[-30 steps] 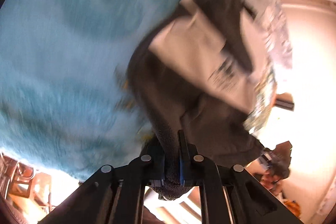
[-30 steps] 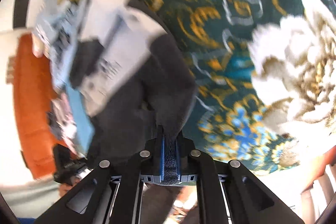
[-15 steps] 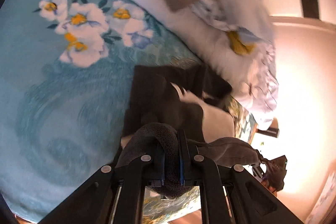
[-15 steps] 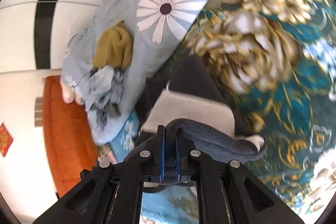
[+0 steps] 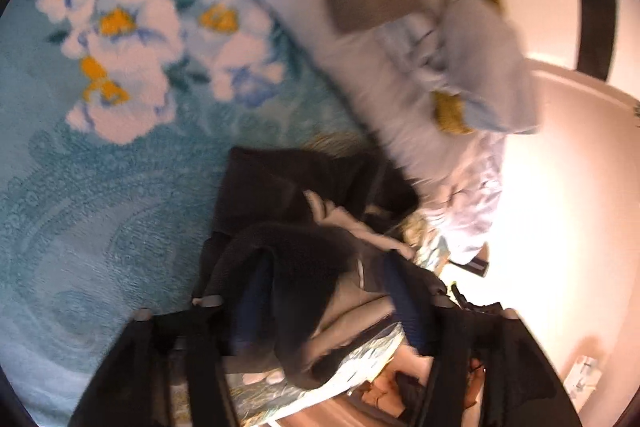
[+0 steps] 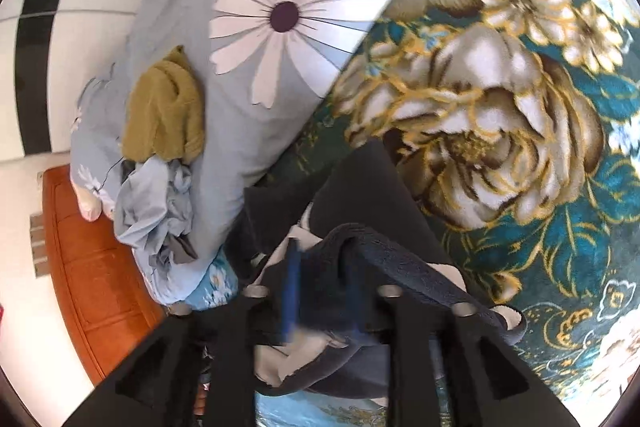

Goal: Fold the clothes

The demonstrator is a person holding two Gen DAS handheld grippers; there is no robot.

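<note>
Left wrist view: most of the frame is filled by a light blue blanket (image 5: 100, 187) printed with white and yellow flowers, spread over a bed. Beyond it a white pillow (image 5: 384, 83) is seen, with a blurred heap of grey, pale blue and mustard clothes (image 5: 452, 27) lying on it. On the blanket, in front of the pillow, a dark fleece garment (image 5: 288, 187) with a pale lining is laid in a partial fold. Its near edge is humped up between the jaws of the left gripper (image 5: 324, 291), which are opening; the blue pads are parted and stand clear of the cloth, so the garment is let go there.

In the right wrist view the largest surface is a teal blanket (image 6: 520, 131) patterned with large cream and gold flowers. To its left lies a grey-blue pillow (image 6: 248, 75) printed with a big white daisy. An olive-green cloth (image 6: 164, 111) rests on that pillow, with crumpled pale blue fabric (image 6: 148, 203) just below it. An orange-brown wooden headboard (image 6: 92, 267) is seen at the far left. The dark fleece garment (image 6: 360, 187) lies on the teal blanket beside the pillow. A fold of it rises between the opening jaws of the right gripper (image 6: 324, 287); the blurred blue pads are spread apart and are not pressed on it.
</note>
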